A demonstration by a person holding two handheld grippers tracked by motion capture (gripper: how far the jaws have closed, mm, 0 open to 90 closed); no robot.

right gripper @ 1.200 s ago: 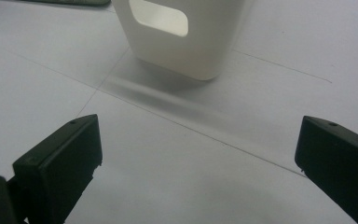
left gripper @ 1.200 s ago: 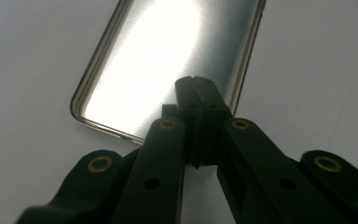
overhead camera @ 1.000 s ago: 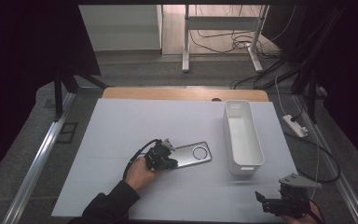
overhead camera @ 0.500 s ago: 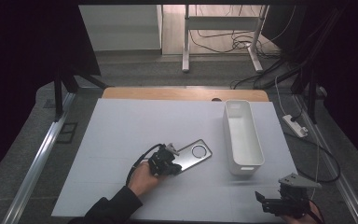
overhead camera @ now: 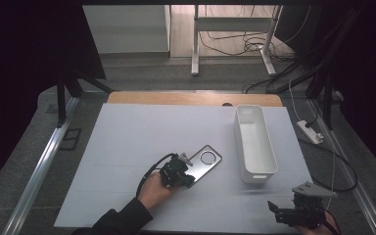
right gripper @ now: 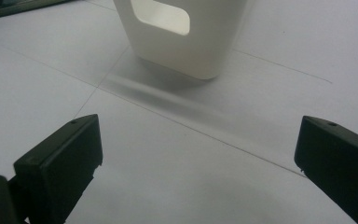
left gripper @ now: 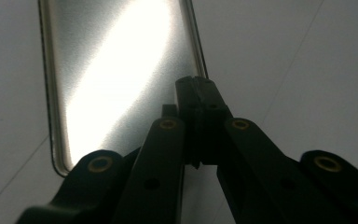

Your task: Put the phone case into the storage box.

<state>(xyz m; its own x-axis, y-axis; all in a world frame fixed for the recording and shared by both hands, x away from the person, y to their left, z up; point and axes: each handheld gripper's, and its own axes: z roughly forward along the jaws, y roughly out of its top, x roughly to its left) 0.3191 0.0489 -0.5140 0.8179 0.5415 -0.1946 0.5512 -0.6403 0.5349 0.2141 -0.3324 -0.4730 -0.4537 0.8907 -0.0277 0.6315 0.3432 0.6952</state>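
A shiny metal plate (overhead camera: 203, 164) with a round ring near its far end lies slanted on the white table sheet (overhead camera: 127, 137). A hand holds my left gripper (overhead camera: 182, 172) at the plate's near end. In the left gripper view the black jaws are pressed together at the long edge of the metal plate (left gripper: 116, 79), and they look pinched on that thin edge. My right gripper (overhead camera: 280, 211) rests at the table's front right corner. Its fingers (right gripper: 60, 158) stand wide apart with bare sheet between them.
A tall white bin (overhead camera: 254, 142) stands lengthwise right of the plate, its handle end (right gripper: 177, 32) just ahead of my right gripper. A power strip (overhead camera: 309, 131) and cables lie beyond the right edge. Metal rails flank the table.
The left hand and gripper have shifted slightly right and nearer. The plate has swung with them from nearly level to a steeper slant. The right gripper has kept still.
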